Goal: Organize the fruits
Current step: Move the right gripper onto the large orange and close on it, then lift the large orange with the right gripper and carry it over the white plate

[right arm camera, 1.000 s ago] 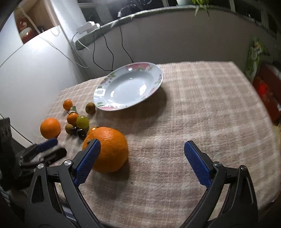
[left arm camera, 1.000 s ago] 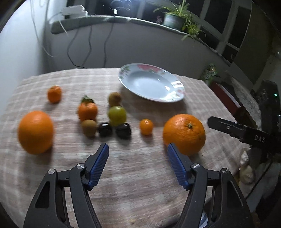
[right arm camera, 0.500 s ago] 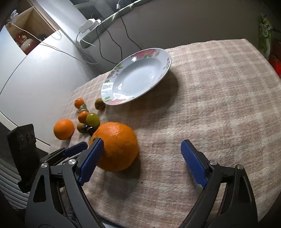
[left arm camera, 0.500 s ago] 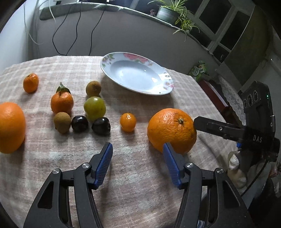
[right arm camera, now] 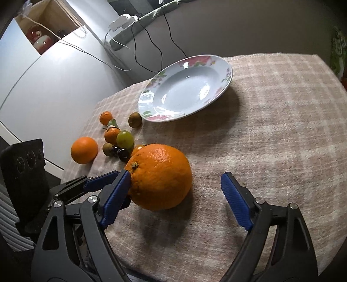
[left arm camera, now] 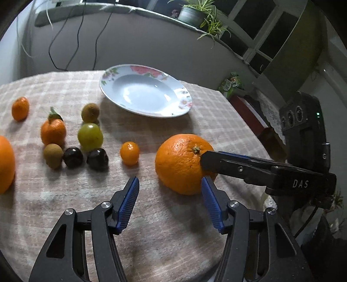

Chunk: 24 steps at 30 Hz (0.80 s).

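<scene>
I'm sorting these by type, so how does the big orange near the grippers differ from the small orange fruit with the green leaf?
The big round orange is far larger than the small leafy orange fruit. The big one shows a bare stem nub; the small one keeps a green leaf. The big one sits alone between the right gripper fingers; the small one sits among other fruit. Both are orange and lie on the checked cloth.

Grey wall [left arm camera: 138, 43] behind the tabletop [left arm camera: 173, 227]; potted plant [left arm camera: 195, 15] on the ledge; dark window panes [left arm camera: 256, 26]; black cables [left arm camera: 80, 36] hang down.
</scene>
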Motion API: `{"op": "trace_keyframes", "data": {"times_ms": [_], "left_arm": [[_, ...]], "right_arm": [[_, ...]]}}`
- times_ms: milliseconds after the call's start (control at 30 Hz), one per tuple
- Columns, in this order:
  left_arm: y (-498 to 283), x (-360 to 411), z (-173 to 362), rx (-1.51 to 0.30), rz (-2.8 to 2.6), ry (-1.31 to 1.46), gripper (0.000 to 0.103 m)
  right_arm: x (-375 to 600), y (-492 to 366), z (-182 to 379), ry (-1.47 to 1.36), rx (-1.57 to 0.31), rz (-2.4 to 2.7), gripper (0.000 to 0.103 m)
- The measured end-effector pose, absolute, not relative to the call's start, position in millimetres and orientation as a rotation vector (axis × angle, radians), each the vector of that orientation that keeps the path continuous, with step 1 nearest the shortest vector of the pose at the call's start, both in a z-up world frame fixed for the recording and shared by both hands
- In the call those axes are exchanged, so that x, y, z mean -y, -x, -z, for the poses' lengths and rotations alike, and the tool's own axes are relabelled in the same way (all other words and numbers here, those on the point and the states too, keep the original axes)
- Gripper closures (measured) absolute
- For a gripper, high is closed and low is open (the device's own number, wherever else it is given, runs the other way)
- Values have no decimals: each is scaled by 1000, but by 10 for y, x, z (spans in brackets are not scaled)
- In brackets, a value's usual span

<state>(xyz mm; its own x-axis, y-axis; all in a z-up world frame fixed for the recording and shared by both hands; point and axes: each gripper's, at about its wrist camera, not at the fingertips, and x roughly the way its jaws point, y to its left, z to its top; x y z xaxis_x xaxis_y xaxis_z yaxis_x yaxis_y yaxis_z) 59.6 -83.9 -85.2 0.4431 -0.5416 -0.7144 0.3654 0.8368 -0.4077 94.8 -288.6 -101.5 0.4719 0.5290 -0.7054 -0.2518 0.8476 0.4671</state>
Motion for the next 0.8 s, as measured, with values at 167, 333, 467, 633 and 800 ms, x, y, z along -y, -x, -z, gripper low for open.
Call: {"op": "trace_keyframes", "data": {"times_ms": [167,333,467,633,800], "left_arm": [[-658,917,844,-972,609,202,45],[-648,1066,859,-966,622,164,43],[-650,1080,843,-965,623,145,43],[-647,1130,828,-962,613,111,43],[-684,1145,786,-953,609,106,43]], "right_arm": [[2827,-999,996,-311,-1000,-534,27],[2747,-995,1018,-314,-1022,-566,34],[2736,-1010,1009,-307,-1031,-570,35],[2688,-1019,980,-270,-1034,-564,35],[2690,-1039,929,-266,-1028,-561,36]]}}
